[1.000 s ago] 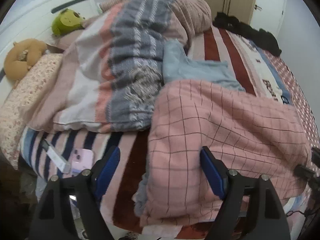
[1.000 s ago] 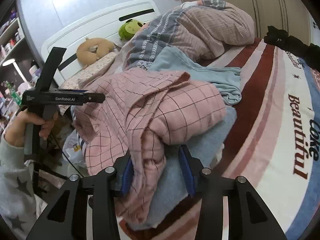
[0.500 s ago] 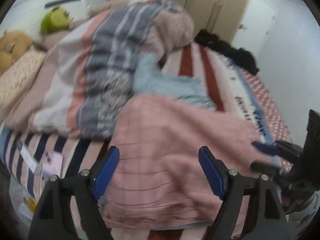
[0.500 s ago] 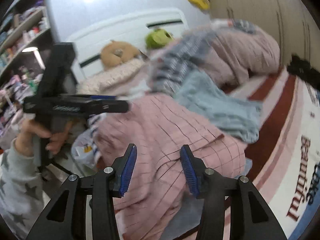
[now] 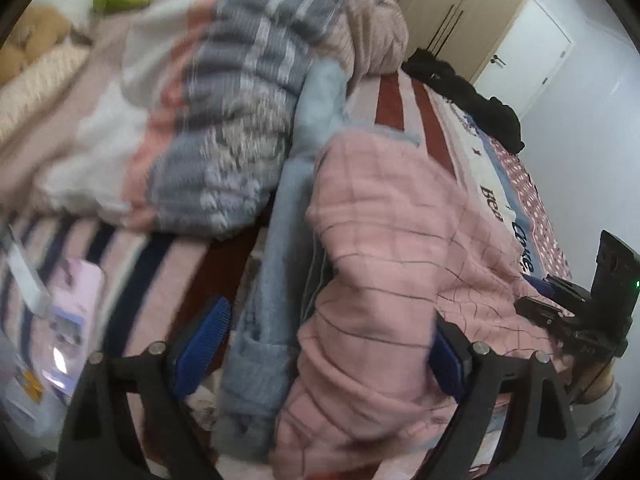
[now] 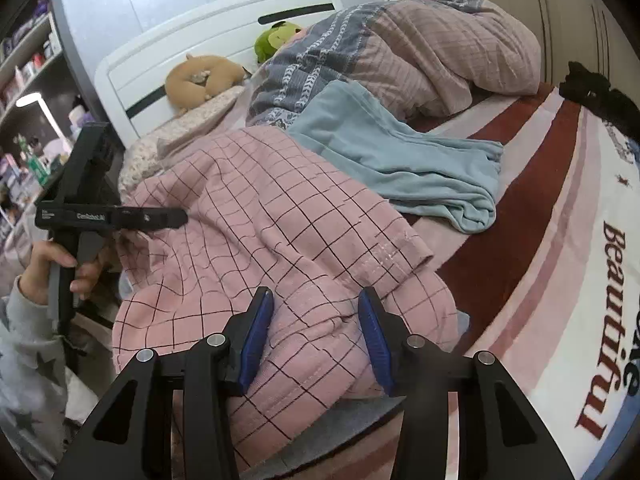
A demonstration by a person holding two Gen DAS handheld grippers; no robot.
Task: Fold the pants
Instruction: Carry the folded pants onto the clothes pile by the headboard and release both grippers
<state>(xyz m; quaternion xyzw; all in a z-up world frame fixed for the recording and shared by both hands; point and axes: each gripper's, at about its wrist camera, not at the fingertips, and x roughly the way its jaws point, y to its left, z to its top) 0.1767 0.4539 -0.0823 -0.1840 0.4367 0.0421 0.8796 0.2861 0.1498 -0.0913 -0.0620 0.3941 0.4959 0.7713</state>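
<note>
Both tongs stand open over a bed: the right gripper has its 2 blue pads spread with a mound of the pink checked pants bulging up between them, nothing pinched, while the left gripper is spread wider still, the same pants lying between and beyond its fingers, the right-hand pad partly buried behind cloth. The pants sit bunched and rumpled just ahead of both tools, draped over a light blue garment that shows beside and beyond them (whether that is part of the job cannot be told). Farther out lie a heaped striped duvet and the striped bedspread. Judged from this, folding looks barely begun: no flat panel, no clean crease, legs not aligned; smoothing the fabric out and making each fold appear to remain.
</note>
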